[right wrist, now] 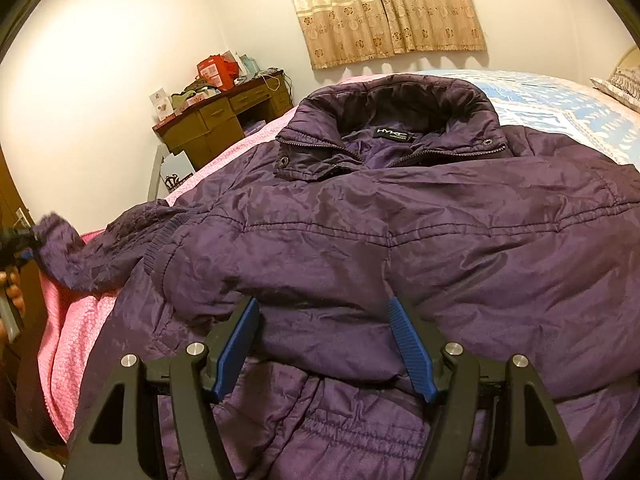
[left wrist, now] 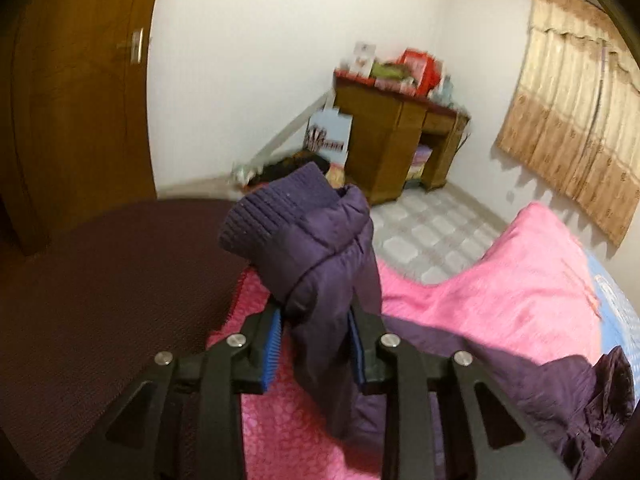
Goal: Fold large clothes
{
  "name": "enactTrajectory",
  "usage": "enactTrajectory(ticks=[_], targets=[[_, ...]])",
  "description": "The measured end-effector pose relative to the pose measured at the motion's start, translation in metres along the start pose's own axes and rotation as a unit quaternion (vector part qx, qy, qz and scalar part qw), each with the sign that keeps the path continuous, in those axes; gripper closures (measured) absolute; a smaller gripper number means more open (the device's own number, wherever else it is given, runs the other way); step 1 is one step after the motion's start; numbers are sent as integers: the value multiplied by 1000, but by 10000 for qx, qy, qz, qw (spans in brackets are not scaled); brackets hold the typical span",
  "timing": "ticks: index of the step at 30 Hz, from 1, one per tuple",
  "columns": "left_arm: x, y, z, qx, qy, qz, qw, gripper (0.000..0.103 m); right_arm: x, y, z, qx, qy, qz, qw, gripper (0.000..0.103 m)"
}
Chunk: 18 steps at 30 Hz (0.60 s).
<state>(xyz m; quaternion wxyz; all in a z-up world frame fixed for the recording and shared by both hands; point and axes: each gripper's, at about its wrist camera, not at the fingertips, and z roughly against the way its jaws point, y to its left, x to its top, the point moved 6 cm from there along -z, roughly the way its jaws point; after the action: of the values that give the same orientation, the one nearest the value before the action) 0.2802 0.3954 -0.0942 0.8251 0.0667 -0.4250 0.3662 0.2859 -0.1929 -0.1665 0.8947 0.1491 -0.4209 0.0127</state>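
Observation:
A large purple padded jacket (right wrist: 400, 216) lies front up on the bed, collar toward the far side. In the left wrist view my left gripper (left wrist: 314, 320) is shut on the jacket's sleeve (left wrist: 320, 248), held off the bed with the ribbed cuff (left wrist: 272, 212) sticking up past the fingertips. The right wrist view shows that gripper (right wrist: 18, 240) at the far left edge, pulling the sleeve (right wrist: 68, 256) out sideways. My right gripper (right wrist: 322, 304) straddles a thick fold of the jacket's body near the front; both blue pads (right wrist: 240, 340) press into the fabric.
The bed has a pink cover (left wrist: 520, 288) and a blue patterned sheet (right wrist: 560, 108). A dark red-brown surface (left wrist: 100, 288) lies at the left. A cluttered wooden desk (left wrist: 396, 140), a wooden door (left wrist: 80, 100) and curtains (right wrist: 384, 8) stand beyond.

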Motion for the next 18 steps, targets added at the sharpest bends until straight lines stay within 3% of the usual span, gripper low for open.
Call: enactTrajectory(ticks=[5,8,12,15,18], targets=[[-12,27,-8,-147,241,296,9992,59,0,0,0,29,-7,-14,10000,34],[-2,29,-5,-201,195,87,9996,38,0,-1,0,20,-4,-6,10000,34],[14,45,26,-155,-253,115,9995,15,0,-1,0,22,-7,-8,10000,34],[24,58,36,-139,-349,246,9990,13,0,-1,0,20,-7,-5,10000,34],[14,57,34,-405,-128,152,9990,12,0,-1,1,19,-7,-4,10000,33]])
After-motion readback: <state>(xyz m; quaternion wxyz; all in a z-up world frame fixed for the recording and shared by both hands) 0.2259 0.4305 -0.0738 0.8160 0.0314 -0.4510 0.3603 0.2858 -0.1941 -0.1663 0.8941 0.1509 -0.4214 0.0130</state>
